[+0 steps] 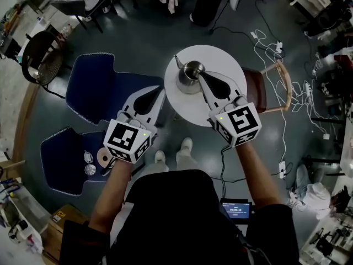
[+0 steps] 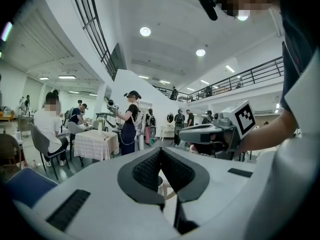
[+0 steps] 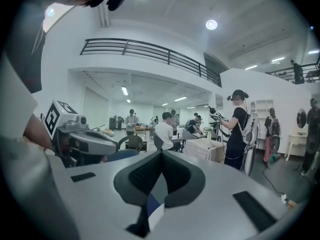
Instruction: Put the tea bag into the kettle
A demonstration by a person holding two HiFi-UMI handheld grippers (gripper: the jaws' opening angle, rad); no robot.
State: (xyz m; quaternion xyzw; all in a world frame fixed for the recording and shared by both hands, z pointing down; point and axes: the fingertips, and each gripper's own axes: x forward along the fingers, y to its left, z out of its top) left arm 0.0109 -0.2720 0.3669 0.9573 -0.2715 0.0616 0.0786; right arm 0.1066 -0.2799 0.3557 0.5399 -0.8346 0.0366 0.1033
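Half the job is looking done: your right tongs (image 3: 161, 156) are pinching the tea bag (image 3: 154, 210) by the kettle (image 1: 190, 75) on the counter (image 1: 226, 59), left tongs (image 2: 161, 151) sitting pressed together empty, the drop-in waiting.

Shiny metal kettle (image 1: 191, 75), paper tea bag (image 3: 153, 210)

Centre frame: left gripper (image 2: 161, 151), jaws pressed together at the tips. Right of frame: right gripper (image 2: 190, 134), marker cube (image 2: 243, 118) showing. Left: standing person (image 2: 131, 121) beside cloth-covered table (image 2: 95, 144).
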